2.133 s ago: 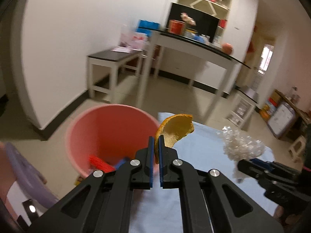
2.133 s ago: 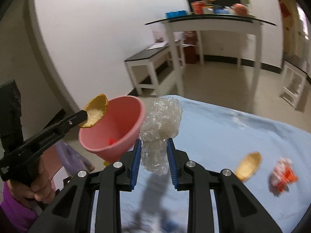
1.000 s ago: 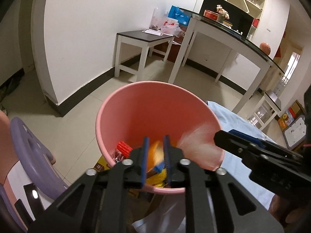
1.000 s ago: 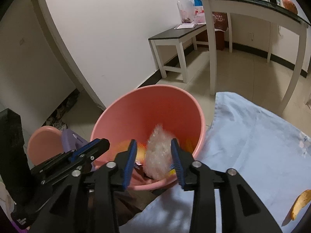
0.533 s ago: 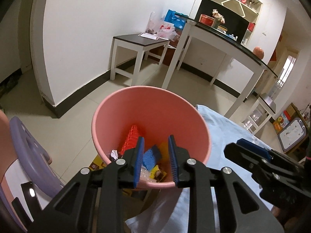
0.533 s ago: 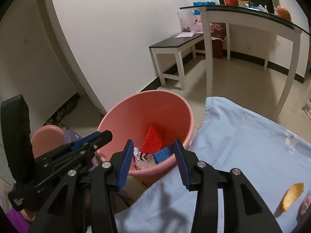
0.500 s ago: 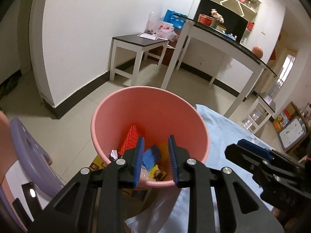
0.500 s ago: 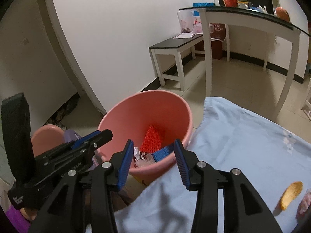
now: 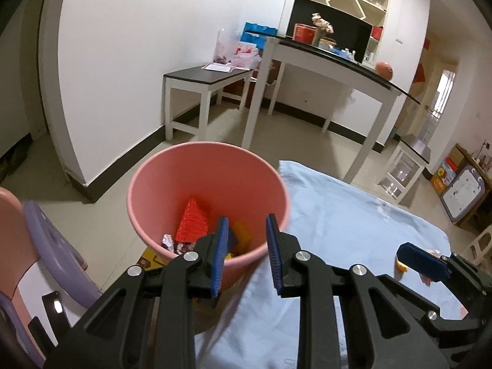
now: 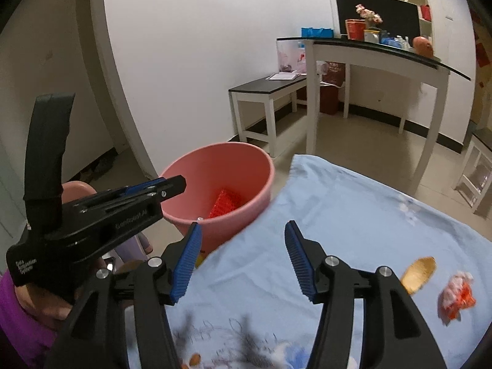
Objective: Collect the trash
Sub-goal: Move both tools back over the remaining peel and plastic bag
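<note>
Over pink bin (image 9: 172,184): left gripper (image 9: 246,252) parted, empty. Over blue cloth (image 10: 353,215): right gripper (image 10: 243,258) empty, jaws just widened. Peel (image 10: 418,273), wrapper (image 10: 456,296) on cloth.

Smooth plastic bucket (image 9: 172,184); matt cloth table cover (image 10: 353,215).

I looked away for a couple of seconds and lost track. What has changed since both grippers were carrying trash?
Both let go over the pink bucket: the left gripper dropped its orange peel, the right gripper its clear plastic wrap. Both are now empty and have drawn back from the bucket; the right one's jaws have just been opening wider. Unchanged: another orange peel and a red-and-white wrapper still lie on the blue cloth.
</note>
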Demonstrator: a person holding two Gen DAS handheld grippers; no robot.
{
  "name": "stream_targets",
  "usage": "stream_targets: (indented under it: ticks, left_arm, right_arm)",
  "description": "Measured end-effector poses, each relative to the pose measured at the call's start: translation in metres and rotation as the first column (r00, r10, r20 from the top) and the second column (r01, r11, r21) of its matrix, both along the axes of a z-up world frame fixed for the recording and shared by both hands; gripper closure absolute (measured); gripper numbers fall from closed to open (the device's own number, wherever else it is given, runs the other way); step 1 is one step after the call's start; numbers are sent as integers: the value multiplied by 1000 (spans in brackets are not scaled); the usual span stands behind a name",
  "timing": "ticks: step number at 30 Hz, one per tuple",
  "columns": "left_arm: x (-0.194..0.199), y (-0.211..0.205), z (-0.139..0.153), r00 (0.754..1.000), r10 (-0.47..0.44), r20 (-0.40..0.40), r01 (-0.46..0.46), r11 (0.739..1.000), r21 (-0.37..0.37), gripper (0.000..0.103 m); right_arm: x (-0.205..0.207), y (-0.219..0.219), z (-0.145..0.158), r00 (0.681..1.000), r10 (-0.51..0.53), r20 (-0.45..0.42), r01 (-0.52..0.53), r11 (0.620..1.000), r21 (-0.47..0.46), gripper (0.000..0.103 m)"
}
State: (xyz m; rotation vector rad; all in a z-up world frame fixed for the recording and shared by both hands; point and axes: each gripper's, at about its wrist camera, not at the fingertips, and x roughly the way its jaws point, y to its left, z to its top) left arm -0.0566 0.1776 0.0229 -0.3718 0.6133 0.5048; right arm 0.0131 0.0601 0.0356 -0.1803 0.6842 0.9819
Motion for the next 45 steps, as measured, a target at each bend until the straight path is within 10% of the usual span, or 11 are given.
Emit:
stream_targets:
  ticks: [29, 45]
  left_arm:
    - [36, -87, -13, 981, -180, -72, 183, 982, 49, 78]
    - [66, -127, -24, 921, -383, -74, 384, 923, -8, 78]
  right_arm:
    - [20, -133, -20, 958, -285, 10, 285, 958, 2, 48]
    - [59, -227, -46, 852, -521, -56, 520, 854, -24, 48]
